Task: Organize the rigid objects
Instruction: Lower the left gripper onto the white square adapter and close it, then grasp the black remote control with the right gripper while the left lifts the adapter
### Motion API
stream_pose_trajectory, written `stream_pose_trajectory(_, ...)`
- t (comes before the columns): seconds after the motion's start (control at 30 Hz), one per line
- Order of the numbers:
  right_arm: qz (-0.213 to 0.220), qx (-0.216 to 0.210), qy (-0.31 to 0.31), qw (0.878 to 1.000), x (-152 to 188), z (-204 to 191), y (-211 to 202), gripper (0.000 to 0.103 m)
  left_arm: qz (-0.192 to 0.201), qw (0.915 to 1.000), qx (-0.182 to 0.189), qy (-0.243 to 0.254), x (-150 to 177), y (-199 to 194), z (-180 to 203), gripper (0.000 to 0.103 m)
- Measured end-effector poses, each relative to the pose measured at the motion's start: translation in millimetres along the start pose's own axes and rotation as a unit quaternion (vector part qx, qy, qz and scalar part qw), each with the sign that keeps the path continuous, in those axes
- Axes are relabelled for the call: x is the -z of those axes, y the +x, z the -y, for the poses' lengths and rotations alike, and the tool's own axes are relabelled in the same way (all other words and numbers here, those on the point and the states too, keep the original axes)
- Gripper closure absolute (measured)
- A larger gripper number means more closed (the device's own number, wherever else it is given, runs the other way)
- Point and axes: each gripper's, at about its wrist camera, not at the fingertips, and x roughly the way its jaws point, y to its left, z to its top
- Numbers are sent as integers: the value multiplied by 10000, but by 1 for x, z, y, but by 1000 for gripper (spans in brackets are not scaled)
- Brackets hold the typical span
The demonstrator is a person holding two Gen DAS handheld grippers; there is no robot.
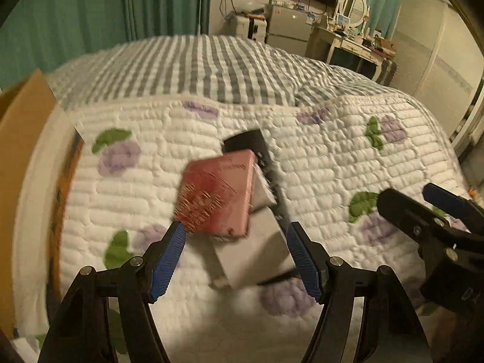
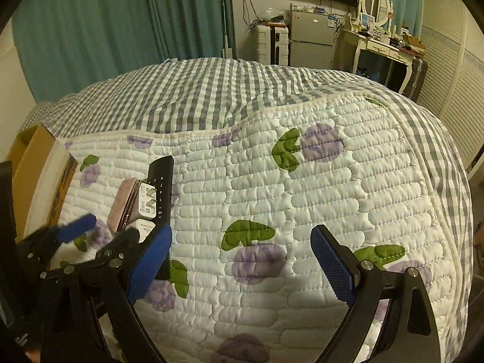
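A pink-red box [image 1: 216,195] lies tilted on a white charger block [image 1: 254,254], beside a black remote [image 1: 258,157], all on the quilted bedspread. My left gripper [image 1: 236,257] is open, its blue pads either side of the charger, just below the pink box, holding nothing. In the right wrist view the pink box [image 2: 125,204], the charger [image 2: 146,201] and the remote [image 2: 160,187] sit at the left, with the left gripper [image 2: 90,230] in front of them. My right gripper [image 2: 242,260] is open and empty over bare quilt.
A cardboard box [image 1: 21,157] with a book-like object [image 2: 57,190] leaning against it stands at the left edge of the bed. A checked blanket [image 2: 196,96] covers the far half. Furniture [image 2: 305,36] stands beyond the bed.
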Motion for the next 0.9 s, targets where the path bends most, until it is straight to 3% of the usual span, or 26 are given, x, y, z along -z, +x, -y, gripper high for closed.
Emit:
stream_pose_trajectory(0.1,22,13,59,10000,0,2,-2,10,-116,9997,-68,183,4,8,8,31)
stream_pose_trajectory(0.2,-5,41,43,10000,0,1,0,10,-279,9995,131,36,7,24,5,31)
stream_pose_trajectory(0.3,-68,84,3,9999,2,0,3,10,-232,9993,275,-126,7,32,0,33)
stream_pose_trajectory(0.47,-202,195,-40,9996,7,0,12,10,-73,9990,380,246,10,25,3,40)
stream_pose_trajectory(0.67,-125,246,-188,9994,9,-7,10,10,39,9967,168,796,26,-10,-1,43)
stream_pose_trajectory(0.9,-267,176,-778,9965,10,-34,17,10,350,9963,-220,756,33,-47,-29,45)
